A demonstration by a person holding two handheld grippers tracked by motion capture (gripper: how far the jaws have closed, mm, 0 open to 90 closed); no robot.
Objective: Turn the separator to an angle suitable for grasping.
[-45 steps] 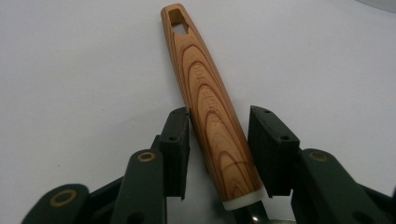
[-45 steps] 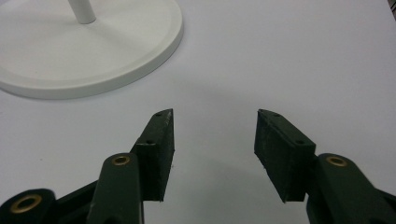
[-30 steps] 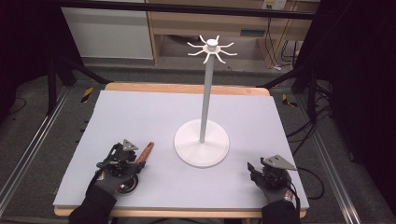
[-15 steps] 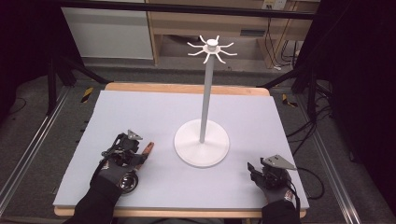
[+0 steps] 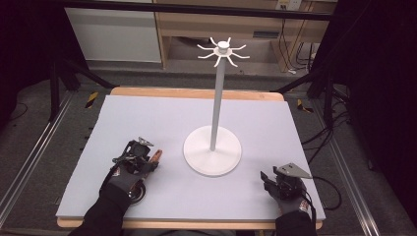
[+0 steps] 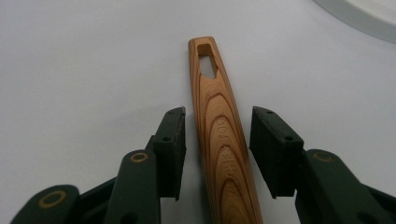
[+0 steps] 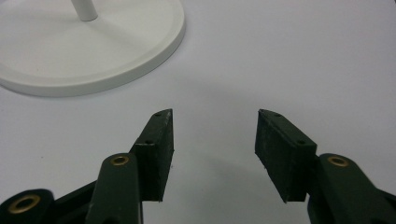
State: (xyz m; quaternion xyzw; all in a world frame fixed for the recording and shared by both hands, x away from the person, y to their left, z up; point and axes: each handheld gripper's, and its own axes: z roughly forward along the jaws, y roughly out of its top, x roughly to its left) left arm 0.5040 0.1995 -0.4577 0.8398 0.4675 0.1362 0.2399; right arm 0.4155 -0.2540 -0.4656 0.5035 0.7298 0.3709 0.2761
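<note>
Wooden handle (image 6: pixel 219 135), tapered, striped grain, slotted tip, lies lower centre of the left gripper view between the left gripper (image 6: pixel 217 144) jaws, which have just been closing, pads not touching it. Right gripper (image 7: pixel 212 149), also closing, holds nothing, gaping over matte lavender table (image 5: pixel 147 113); smooth white round-based stand (image 5: pixel 213 150) mid-frame, dark room behind.

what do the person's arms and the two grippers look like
Both forearms are in black sleeves with dark grey gloves. The left gripper and right gripper have dark green-black jaws with flat, blocky pads and brass-coloured rivets. The right one carries a grey three-cornered plate on top and trails a black cable.
</note>
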